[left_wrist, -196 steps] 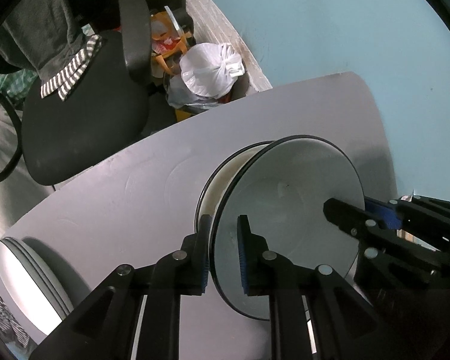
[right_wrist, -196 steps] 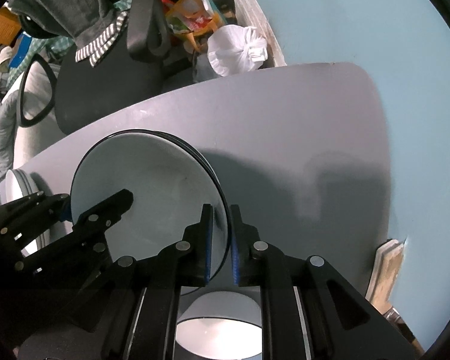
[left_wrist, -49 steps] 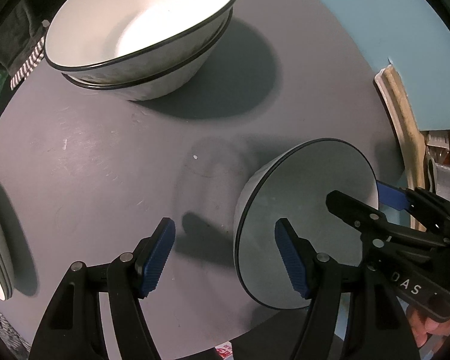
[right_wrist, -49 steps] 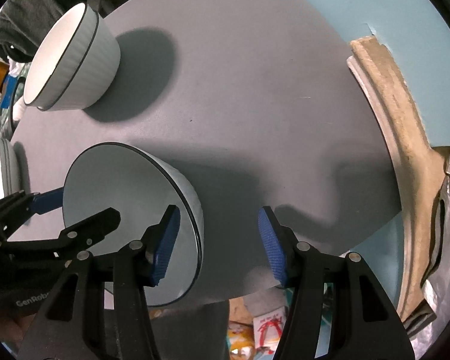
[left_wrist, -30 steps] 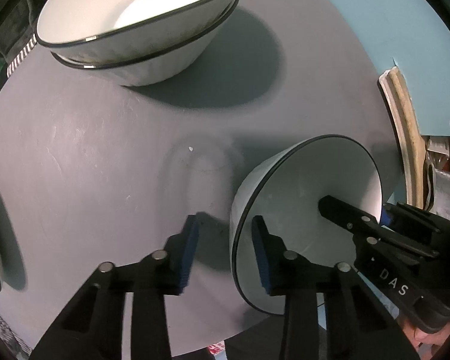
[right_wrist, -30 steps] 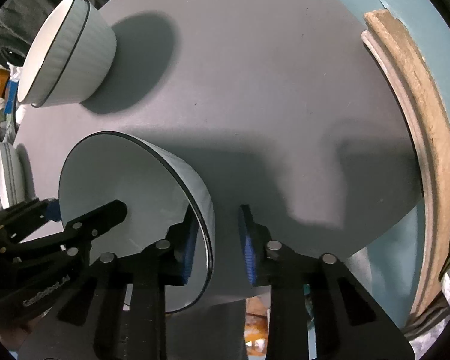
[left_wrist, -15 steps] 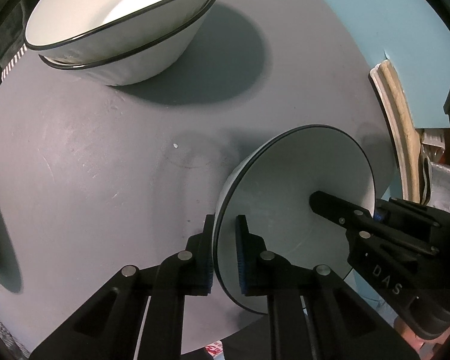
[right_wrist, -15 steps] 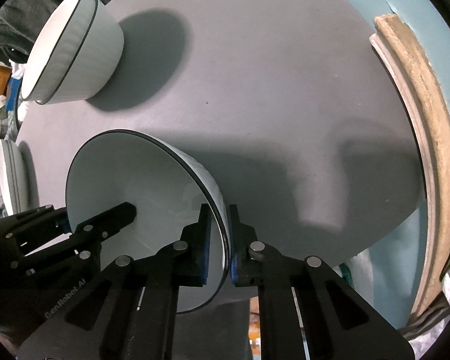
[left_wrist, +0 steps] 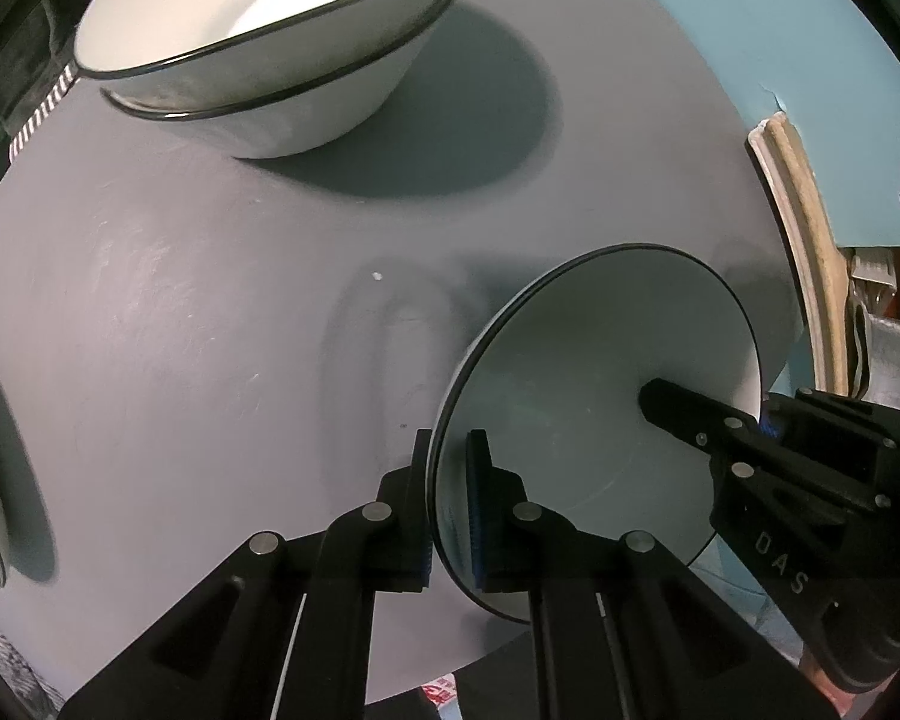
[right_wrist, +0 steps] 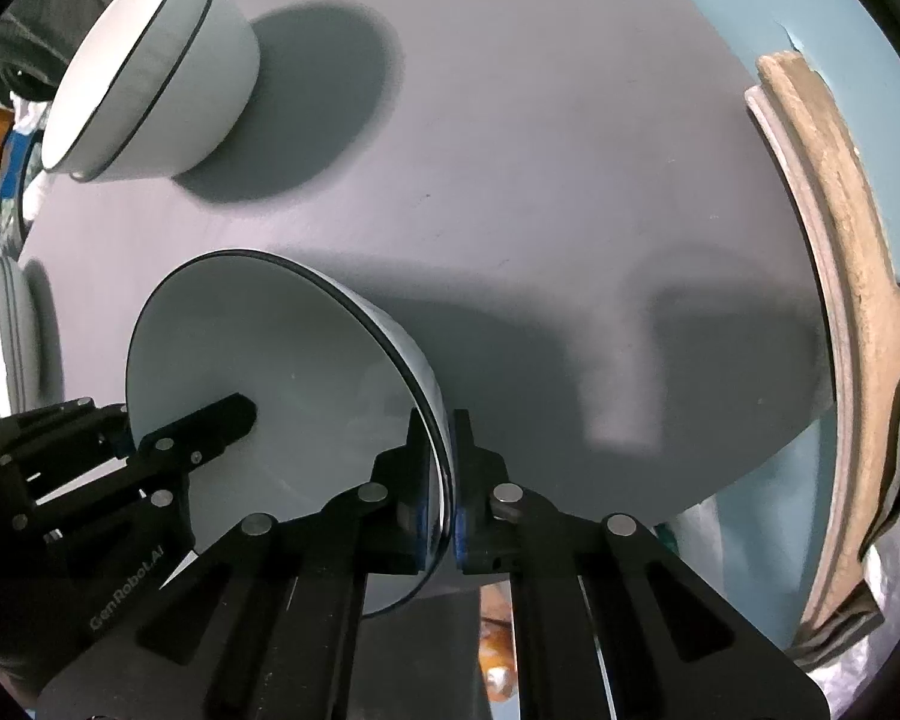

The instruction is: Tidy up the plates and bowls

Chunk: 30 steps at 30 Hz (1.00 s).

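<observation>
Both tongs are clamped on one white bowl (left_wrist: 600,372) at the lower middle of each frame, near the grey table's (left_wrist: 210,300) front edge: the left gripper (left_wrist: 450,468) pinches its rim on one side, the right gripper (right_wrist: 447,456) pinches the opposite rim. Two stacked bowls (right_wrist: 150,66) sit at the upper left of both views, well apart from it. Plates (right_wrist: 3,330) stand at the left edge, partly cut off.
</observation>
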Motion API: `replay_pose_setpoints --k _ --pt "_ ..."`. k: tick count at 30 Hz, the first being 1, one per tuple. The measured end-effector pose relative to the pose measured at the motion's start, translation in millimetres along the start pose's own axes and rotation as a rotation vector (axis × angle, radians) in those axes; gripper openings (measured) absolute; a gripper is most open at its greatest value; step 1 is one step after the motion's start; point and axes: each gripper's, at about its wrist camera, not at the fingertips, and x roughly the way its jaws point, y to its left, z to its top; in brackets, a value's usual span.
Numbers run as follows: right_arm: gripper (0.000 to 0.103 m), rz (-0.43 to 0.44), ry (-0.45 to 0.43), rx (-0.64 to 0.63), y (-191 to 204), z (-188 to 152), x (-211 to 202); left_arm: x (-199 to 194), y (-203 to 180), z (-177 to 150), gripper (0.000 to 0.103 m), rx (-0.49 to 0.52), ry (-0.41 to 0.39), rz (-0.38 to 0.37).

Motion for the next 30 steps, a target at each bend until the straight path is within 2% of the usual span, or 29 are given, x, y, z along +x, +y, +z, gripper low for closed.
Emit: replay_pose_setpoints --k 10,21,27,30 --pt "0.006 0.001 -0.005 -0.031 16 21 -12 -17 14 1 0.008 -0.047 -0.016 -0.016" --pt "0.006 0.005 -0.031 -0.082 51 41 -38 -49 20 6 0.008 -0.076 -0.078 -0.007" --pt "0.006 0.007 -0.058 -0.115 59 32 -50 -67 22 6 0.008 -0.094 -0.12 -0.015" --pt "0.005 0.008 -0.071 -0.136 57 39 -64 -77 23 8 0.008 -0.096 -0.137 -0.012"
